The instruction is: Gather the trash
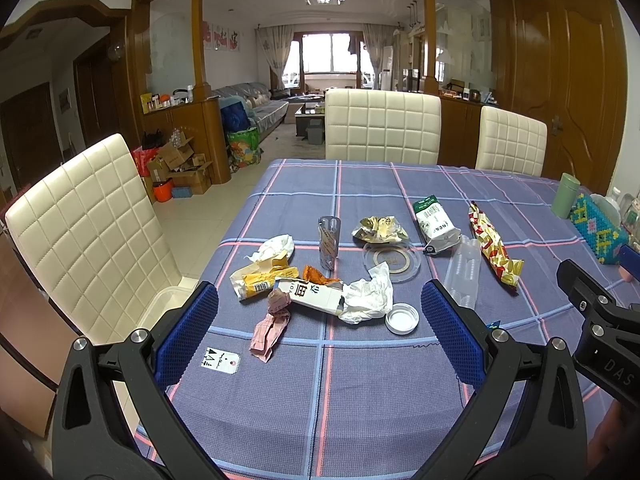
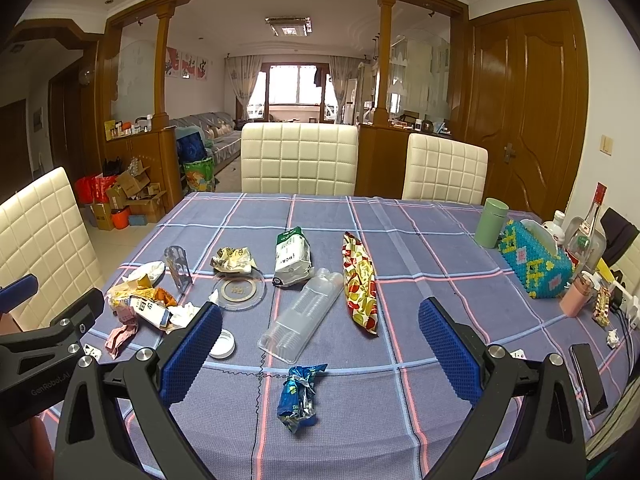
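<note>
Both sets of jaws are standing spread wide and holding nothing, hovering over the desk point(image 2: 400, 420), probably so either can drop onto a piece. The right gripper point(image 2: 320, 344) is framing a crumpled blue wrapper point(image 2: 299, 396) at six o'clock, with a clear plastic tray point(image 2: 300, 320) at twelve. The left gripper point(image 1: 320, 328) is facing a pile at twelve o'clock: a white carton point(image 1: 314, 295), a crumpled tissue point(image 1: 370, 296), a pink wrapper point(image 1: 270, 330). A round lid point(image 1: 401, 318) is lying at one o'clock. Nothing looks collected yet.
</note>
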Demonstrator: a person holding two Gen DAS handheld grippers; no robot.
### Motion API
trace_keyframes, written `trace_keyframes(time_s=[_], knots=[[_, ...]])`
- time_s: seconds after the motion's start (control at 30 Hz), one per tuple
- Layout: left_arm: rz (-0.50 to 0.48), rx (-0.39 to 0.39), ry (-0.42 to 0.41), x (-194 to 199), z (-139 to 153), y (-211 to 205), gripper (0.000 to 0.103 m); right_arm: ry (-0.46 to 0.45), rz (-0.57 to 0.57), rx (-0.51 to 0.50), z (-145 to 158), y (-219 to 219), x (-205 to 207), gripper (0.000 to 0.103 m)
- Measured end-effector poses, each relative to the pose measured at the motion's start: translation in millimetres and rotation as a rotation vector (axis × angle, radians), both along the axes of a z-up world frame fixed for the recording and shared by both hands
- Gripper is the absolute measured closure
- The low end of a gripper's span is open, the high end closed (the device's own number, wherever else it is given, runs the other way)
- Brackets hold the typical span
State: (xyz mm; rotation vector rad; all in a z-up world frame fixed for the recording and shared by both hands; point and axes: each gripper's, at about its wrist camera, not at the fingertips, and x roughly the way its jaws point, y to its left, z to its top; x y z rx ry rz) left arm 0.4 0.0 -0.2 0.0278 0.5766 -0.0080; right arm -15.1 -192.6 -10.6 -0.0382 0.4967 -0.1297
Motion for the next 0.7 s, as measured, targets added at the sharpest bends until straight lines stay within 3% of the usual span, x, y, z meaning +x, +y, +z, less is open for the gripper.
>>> trace_keyframes(time_s=[0.7], knots=[[-0.001, 0.000, 0.002, 0.1, -0.1, 0.0, 0.003, 0.003, 0.001, 0.003, -1.2, -1.0, 0.2, 0.007]])
